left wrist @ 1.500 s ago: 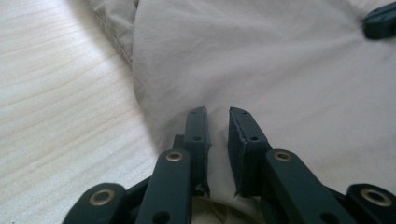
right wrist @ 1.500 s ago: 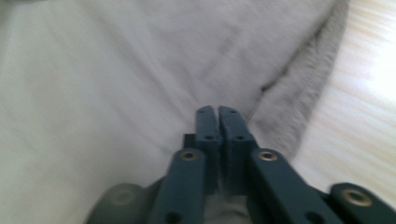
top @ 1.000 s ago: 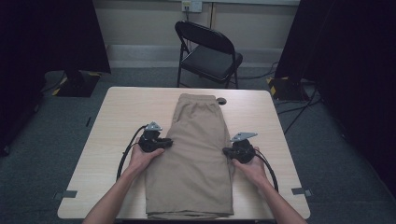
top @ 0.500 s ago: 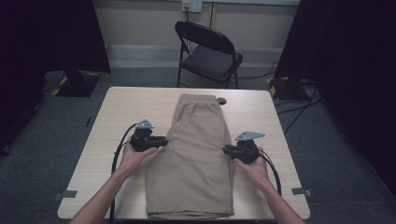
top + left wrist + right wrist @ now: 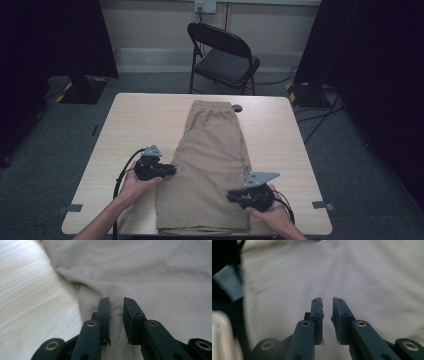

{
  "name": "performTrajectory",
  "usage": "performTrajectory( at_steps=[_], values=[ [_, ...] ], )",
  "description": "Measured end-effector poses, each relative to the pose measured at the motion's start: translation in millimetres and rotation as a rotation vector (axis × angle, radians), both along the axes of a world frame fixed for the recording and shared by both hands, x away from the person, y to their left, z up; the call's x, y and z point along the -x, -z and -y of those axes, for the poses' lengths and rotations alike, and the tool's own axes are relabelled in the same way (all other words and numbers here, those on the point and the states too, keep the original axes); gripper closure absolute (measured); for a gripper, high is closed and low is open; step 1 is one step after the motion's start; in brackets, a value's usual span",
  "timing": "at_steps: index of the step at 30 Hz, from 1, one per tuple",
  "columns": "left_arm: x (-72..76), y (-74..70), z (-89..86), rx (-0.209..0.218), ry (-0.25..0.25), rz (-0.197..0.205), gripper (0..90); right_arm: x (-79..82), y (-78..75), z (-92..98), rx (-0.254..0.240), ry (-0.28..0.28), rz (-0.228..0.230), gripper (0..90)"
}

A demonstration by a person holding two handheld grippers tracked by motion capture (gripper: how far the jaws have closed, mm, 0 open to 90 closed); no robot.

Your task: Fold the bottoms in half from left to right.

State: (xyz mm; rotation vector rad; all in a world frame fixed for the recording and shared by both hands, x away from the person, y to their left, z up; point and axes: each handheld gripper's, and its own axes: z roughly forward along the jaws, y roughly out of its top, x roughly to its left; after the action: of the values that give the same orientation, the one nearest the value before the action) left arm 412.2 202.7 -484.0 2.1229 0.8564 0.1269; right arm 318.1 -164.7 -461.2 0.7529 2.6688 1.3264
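Khaki shorts (image 5: 212,165) lie flat down the middle of the table (image 5: 145,120), in the centre of the high view, waistband toward the top of the frame and hems at the bottom edge. They appear folded in half lengthwise, one leg stacked on the other, so the first fold looks done. Judged from this, a crosswise fold, hem up to waistband, is what remains; nothing of it has begun.

Left gripper (image 5: 170,170) sits at the left edge of the cloth, lower-left of centre. In the left gripper view its jaws (image 5: 116,312) stand a narrow gap apart, hovering over a small ridge of fabric where the shorts' edge meets the wood. The pads do not press on the cloth; nothing is pinched. The gap has flickered, widening and then narrowing a little.

Right gripper (image 5: 231,196) is low in the frame, at the lower right of the shorts, near the hem. In the right gripper view, which is motion-blurred, its jaws (image 5: 327,312) have just parted to a similar slim gap above smooth fabric, holding nothing.

A small dark round object (image 5: 237,108) rests beside the waistband; a folding chair (image 5: 222,55) stands beyond the table.
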Motion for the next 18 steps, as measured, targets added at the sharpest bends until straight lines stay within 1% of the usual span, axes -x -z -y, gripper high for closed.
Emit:
performTrajectory(
  at_steps=[1,2,3,4,5,9,11,12,13,14,16,17,18],
  values=[
    [-1.2,-0.2,0.6,-0.015,0.005,-0.001,76.0,4.2,1.5,-2.3,0.003,-0.024,-0.005,76.2],
    [-2.5,0.5,1.4,-0.041,0.014,0.007,75.9,9.2,3.2,-5.2,0.009,-0.056,-0.010,74.5],
    [-3.7,2.0,1.8,-0.047,0.023,0.005,75.9,13.6,4.5,-7.9,0.011,-0.083,-0.022,74.0],
    [-5.3,3.4,1.0,-0.036,0.019,-0.006,75.8,17.4,6.0,-10.5,0.014,-0.115,-0.026,72.3],
    [-6.1,3.7,0.7,-0.037,0.014,-0.005,75.9,21.6,7.1,-13.1,0.020,-0.147,-0.020,70.7],
    [-6.7,4.2,0.8,-0.038,0.014,-0.007,75.9,28.7,10.8,-18.6,0.025,-0.213,-0.032,66.3],
    [-7.2,4.7,0.6,-0.034,0.005,-0.006,76.0,29.6,11.5,-19.4,0.027,-0.222,-0.036,65.1],
    [-7.9,4.9,0.5,-0.038,0.002,-0.001,76.1,30.5,12.4,-20.4,0.038,-0.231,-0.033,63.4],
    [-9.8,5.4,0.2,-0.036,-0.010,0.001,76.8,30.6,14.9,-21.7,0.059,-0.244,-0.037,64.0],
    [-11.9,6.0,-0.3,-0.030,-0.019,0.003,76.8,30.6,14.9,-21.7,0.059,-0.244,-0.037,64.0],
    [-15.9,6.9,-1.7,-0.022,-0.039,0.005,77.1,27.5,17.5,-20.9,0.079,-0.228,-0.042,63.9],
    [-16.8,7.3,-2.3,-0.017,-0.047,0.004,77.1,21.9,19.8,-17.8,0.092,-0.205,-0.046,63.0],
    [-17.5,7.3,-3.2,-0.015,-0.049,0.000,77.1,21.9,19.8,-17.8,0.092,-0.205,-0.046,63.0]
  ],
)
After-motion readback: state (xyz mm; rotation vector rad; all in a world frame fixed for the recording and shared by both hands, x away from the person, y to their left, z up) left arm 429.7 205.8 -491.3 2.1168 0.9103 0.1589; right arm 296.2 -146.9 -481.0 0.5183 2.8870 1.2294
